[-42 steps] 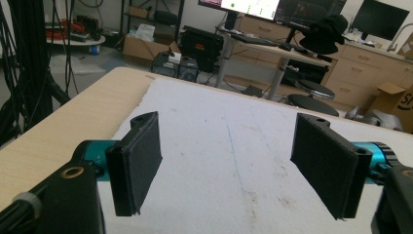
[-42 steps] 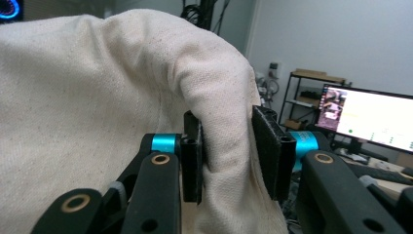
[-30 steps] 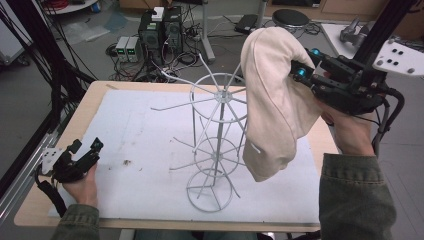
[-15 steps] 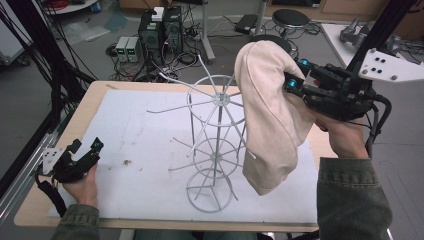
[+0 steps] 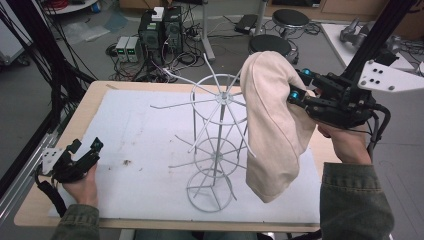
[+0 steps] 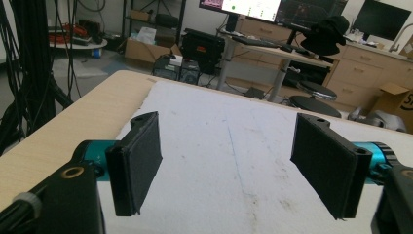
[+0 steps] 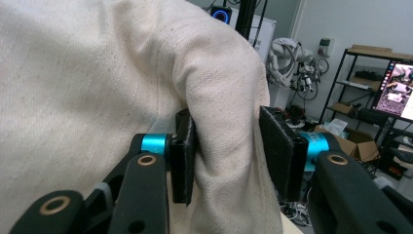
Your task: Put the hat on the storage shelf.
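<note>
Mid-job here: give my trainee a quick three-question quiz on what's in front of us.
1. True or false: the left gripper holds the beige cloth.
2. What does the cloth hang on? A) the white wire rack B) a stool C) a monitor
3. What lies between the pads of the right gripper?

Key:
1. False. It sits open with nothing between its pads.
2. A. The cloth's top is draped over one of the rack's upper arms.
3. A fold of the cloth. The jaws have just been opening around it.
</note>
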Tool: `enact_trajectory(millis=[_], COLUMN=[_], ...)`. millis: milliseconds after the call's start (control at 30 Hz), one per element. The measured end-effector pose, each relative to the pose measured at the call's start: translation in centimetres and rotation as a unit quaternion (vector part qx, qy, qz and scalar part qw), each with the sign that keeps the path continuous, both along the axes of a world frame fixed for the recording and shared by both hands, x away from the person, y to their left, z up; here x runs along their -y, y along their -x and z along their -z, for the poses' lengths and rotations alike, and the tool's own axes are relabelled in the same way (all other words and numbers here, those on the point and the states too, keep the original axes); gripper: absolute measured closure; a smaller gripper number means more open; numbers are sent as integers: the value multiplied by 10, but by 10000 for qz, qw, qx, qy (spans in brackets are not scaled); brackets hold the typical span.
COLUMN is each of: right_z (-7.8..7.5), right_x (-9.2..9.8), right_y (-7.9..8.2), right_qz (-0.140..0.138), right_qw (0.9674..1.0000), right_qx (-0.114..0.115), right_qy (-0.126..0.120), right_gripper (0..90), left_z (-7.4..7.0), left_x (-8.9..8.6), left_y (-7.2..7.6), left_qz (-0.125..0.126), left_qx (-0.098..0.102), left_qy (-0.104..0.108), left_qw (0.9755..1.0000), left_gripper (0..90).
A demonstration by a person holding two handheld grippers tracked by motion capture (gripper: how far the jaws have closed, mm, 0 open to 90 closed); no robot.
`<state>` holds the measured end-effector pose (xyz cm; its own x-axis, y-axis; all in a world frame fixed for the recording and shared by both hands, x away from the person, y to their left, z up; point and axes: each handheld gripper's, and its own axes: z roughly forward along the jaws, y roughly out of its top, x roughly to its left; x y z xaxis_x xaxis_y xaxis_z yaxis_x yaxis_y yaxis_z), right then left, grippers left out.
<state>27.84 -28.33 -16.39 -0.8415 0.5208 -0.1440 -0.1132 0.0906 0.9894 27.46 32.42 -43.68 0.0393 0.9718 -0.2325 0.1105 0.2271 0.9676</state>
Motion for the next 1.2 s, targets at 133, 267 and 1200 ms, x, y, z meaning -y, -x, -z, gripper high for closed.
enact_trajectory(millis=[133, 267, 1200], right_z=[8, 15, 46], right_x=[2, 1, 22], right_y=[-1, -4, 11], right_qz=[71, 115, 937], right_qw=[10000, 9998, 9913], right_qx=[-24, -114, -241], right_qy=[-56, -79, -894], right_gripper=[530, 456, 152], left_z=[0, 0, -1], left_x=[0, 0, -1], left_y=[0, 0, 2], left_qz=[1, 3, -9], left_qx=[-1, -10, 14], left_qy=[-6, -3, 25], left_qw=[10000, 10000, 10000], left_gripper=[266, 266, 266])
